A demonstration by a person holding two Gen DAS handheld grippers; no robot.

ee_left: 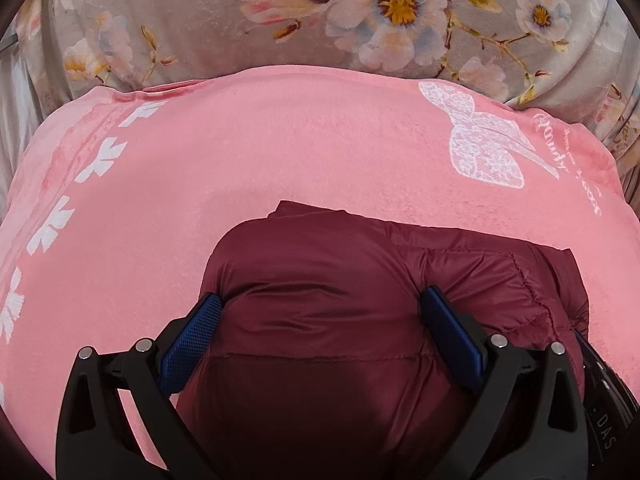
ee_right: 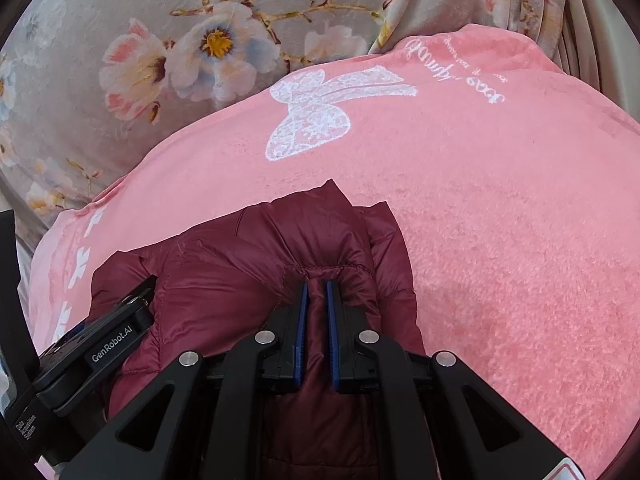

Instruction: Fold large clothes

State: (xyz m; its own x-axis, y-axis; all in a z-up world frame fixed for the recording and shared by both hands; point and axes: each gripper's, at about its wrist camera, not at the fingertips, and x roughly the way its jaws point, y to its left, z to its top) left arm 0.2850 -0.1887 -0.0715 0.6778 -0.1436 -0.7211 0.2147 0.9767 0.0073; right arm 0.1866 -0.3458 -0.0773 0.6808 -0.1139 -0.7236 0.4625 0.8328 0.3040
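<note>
A dark maroon quilted puffer jacket (ee_right: 248, 280), bundled compact, lies near the pink fleece blanket's (ee_right: 500, 220) near edge. The right gripper (ee_right: 317, 300) pinches a jacket fold; the left gripper (ee_left: 320, 312) straddles it, spread wide. Folding seems nearly finished; next comes pressing flat and letting go.

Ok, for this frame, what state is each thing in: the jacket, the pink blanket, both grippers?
jacket: bunched and puffy, lying on the blanket, partly folded.
blanket: spread flat under the jacket.
left gripper: jaws wide open, straddling a bulge of jacket.
right gripper: jaws nearly shut, pinching a fold of jacket.
</note>
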